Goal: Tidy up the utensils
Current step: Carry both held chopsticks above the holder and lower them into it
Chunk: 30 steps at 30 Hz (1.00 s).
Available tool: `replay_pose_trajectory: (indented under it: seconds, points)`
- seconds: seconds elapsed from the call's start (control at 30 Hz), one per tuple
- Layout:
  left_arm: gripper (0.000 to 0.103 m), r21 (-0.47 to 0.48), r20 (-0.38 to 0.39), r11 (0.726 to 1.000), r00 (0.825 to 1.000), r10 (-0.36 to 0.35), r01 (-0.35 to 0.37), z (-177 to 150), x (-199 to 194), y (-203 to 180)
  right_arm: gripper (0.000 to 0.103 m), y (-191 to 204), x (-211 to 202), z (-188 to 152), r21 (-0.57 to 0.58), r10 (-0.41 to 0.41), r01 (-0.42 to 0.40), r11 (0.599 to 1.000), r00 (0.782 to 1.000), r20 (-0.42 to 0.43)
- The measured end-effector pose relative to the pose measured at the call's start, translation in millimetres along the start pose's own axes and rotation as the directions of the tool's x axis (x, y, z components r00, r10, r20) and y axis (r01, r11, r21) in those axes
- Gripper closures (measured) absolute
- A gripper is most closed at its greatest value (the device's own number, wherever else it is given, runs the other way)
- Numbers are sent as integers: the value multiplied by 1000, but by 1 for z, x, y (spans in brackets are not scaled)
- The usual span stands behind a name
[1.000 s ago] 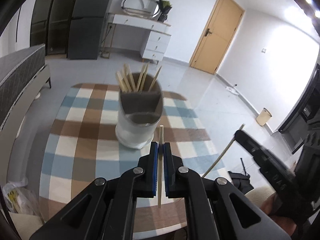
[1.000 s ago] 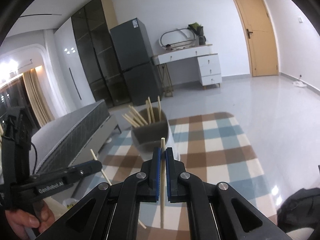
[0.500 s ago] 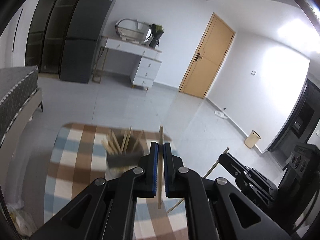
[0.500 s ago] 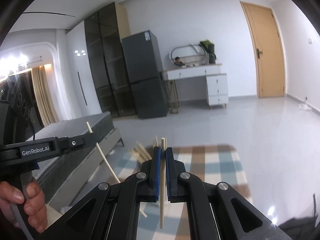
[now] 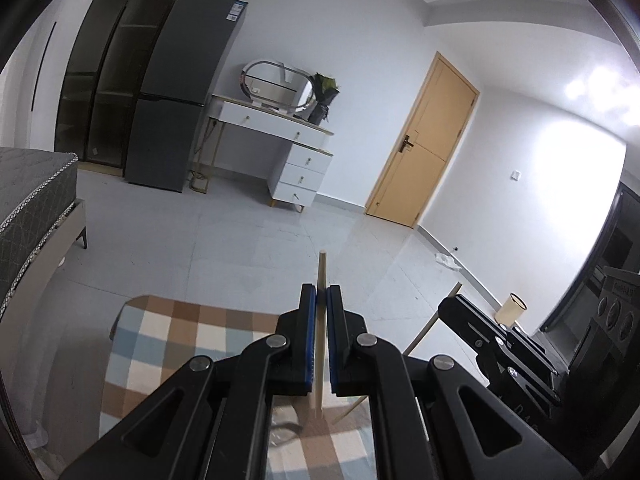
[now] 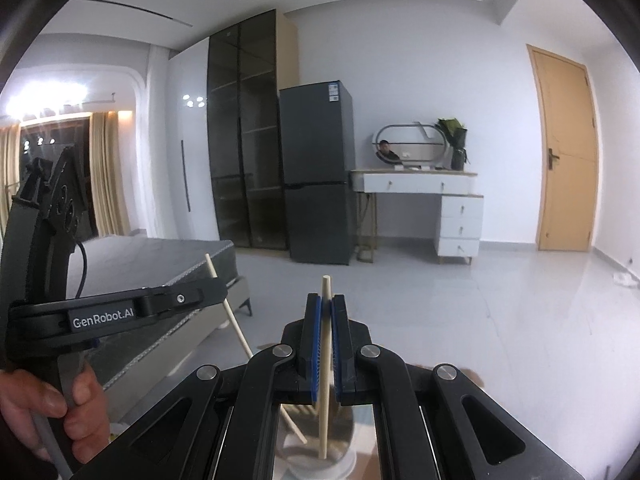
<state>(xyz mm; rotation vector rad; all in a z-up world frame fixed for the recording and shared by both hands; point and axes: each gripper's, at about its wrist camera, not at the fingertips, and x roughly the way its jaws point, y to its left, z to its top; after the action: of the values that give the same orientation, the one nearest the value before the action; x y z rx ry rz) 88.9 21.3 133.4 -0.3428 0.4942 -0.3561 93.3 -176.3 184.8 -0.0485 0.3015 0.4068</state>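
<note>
A: Setting. Pale tiled floor (image 5: 248, 248), white walls, wooden door (image 5: 424, 144) at far right, white dresser (image 5: 280, 148) with an oval mirror (image 5: 276, 84), dark fridge (image 6: 318, 172) and a tall glass-fronted cabinet (image 6: 244, 128) to its left. Grey bed (image 6: 160, 256) along the left. Near edge: a table under a blue, brown and white checked cloth (image 5: 168, 344).

B: Left gripper (image 5: 321, 300)?

A: Closed on a chopstick (image 5: 321, 276). The blue pads (image 5: 307, 340) pinch it from both sides; it stands close to upright, tip above the fingertips, lower end below them over the cloth.

B: Right gripper (image 6: 326, 312)?

A: Same state, clamped on a second chopstick (image 6: 325, 360), near vertical. Its lower end hangs over the mouth of a pale round utensil holder (image 6: 320, 456) at the bottom of the right wrist view. Whether the end touches anything inside, I cannot tell.

B: Each gripper visible from the other camera?

A: Yes. The right wrist view shows the left one at left, "GenRobot.AI" printed on its side, gripped by a bare hand (image 6: 60, 412), its chopstick slanting down to the right. The left wrist view shows the right one at right, its stick slanting down to the left.

B: Holder contents?

A: Mostly hidden behind the gripper body; blurred.
</note>
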Motion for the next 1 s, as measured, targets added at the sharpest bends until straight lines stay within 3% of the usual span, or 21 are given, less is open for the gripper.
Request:
replay_pose_trajectory:
  seconds: [0.27,0.53,1.0]
  points:
    - [102,-50,-16,998,1000,26,-27,2,33,32,99,4,43,3,-31,19,-20,999,1000,-14]
    - [102,-59,-32,998,999,31,-33,2,54,38,99,0,75,-2,-29,29,-30,999,998,-57]
    - [102,-59,-56,996,997,60,-63,-15,65,42,99,-5,85,-30,-87,40,-48,995,995,-92]
